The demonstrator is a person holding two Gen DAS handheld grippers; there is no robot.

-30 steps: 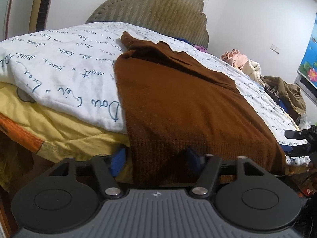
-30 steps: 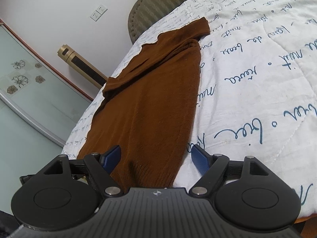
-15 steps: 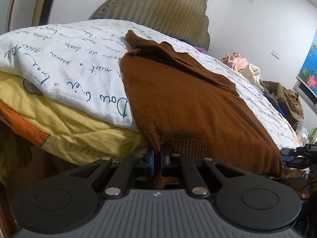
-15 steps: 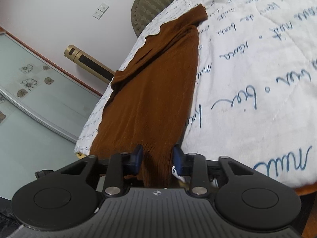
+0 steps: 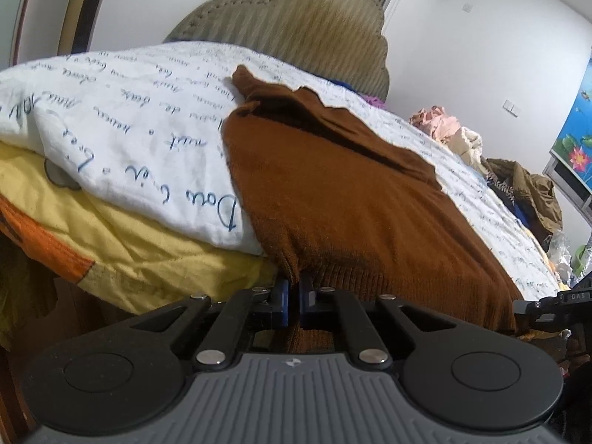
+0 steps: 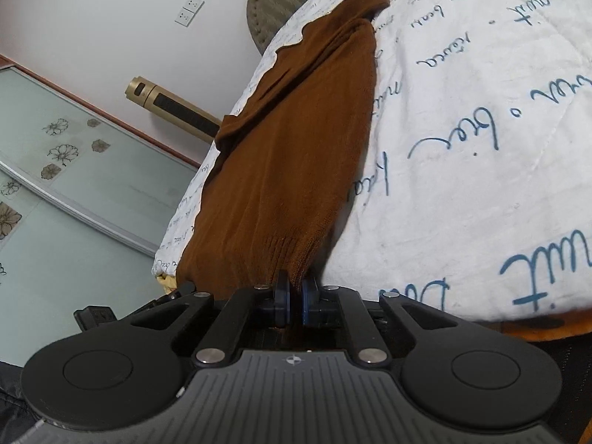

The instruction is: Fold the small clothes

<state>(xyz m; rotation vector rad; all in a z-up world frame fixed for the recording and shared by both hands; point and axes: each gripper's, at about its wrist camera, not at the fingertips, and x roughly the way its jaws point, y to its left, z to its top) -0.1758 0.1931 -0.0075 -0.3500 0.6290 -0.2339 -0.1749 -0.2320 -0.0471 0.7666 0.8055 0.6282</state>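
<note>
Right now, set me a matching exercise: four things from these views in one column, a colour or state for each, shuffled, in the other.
Things
1. left claw
2. sweater
3. quilt
4. headboard

Colour or state
A. white with blue handwriting
B. shut on the ribbed hem
C. beige, scalloped top edge
D. brown knit, spread flat on the bed

Pairs: 1-B, 2-D, 3-A, 4-C. The right claw grips the same hem at its other corner.

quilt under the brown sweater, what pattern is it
White quilt with blue handwritten script all over, clearest in the right wrist view.
</note>
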